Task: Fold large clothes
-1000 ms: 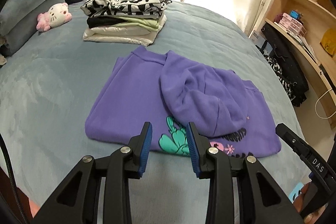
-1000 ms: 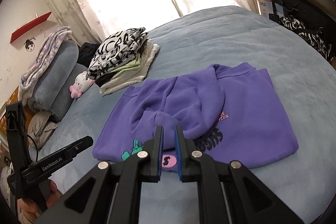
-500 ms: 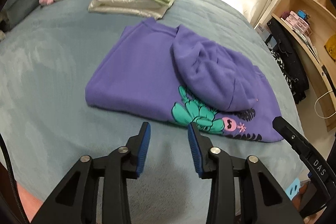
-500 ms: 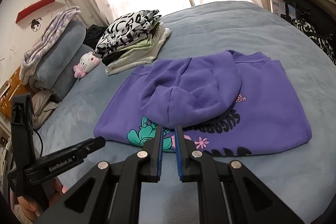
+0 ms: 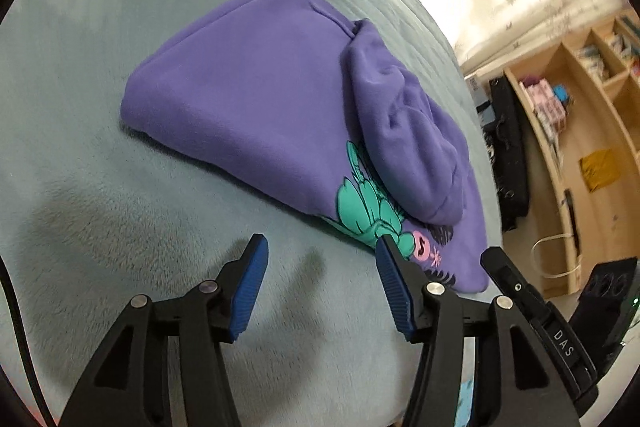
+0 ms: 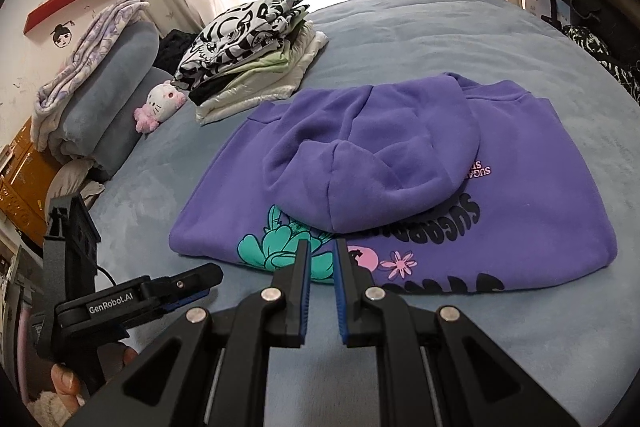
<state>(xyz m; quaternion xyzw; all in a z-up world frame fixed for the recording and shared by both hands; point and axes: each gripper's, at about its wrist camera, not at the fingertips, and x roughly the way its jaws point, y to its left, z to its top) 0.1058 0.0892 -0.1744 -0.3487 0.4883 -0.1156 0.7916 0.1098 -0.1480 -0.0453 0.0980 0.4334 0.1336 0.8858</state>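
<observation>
A wide bed covered in a pale blue plush blanket (image 6: pixel 420 27) is seen to fill both views. A partly folded purple fleece hoodie (image 5: pixel 248 99) is spread flat on the middle of it, with the hood (image 6: pixel 360 163) laid over the printed front, where a teal and pink cartoon figure (image 6: pixel 288 247) and black lettering are shown. Beyond the hoodie, a stack of folded clothes topped by a black-and-white patterned garment (image 6: pixel 248 39) is set near the grey bolster pillows (image 6: pixel 108 99), and a small white and pink plush toy (image 6: pixel 160 105) is placed just beside that stack. The left gripper (image 5: pixel 320 255) is held low over the bare blanket by the hoodie's near edge; its blue-padded fingers (image 5: pixel 250 283) are spread and opening, with nothing between them. The right gripper (image 6: pixel 320 255) is poised at the hoodie's near hem, its fingers (image 6: pixel 342 291) nearly pressed together, and no cloth is pinched.
</observation>
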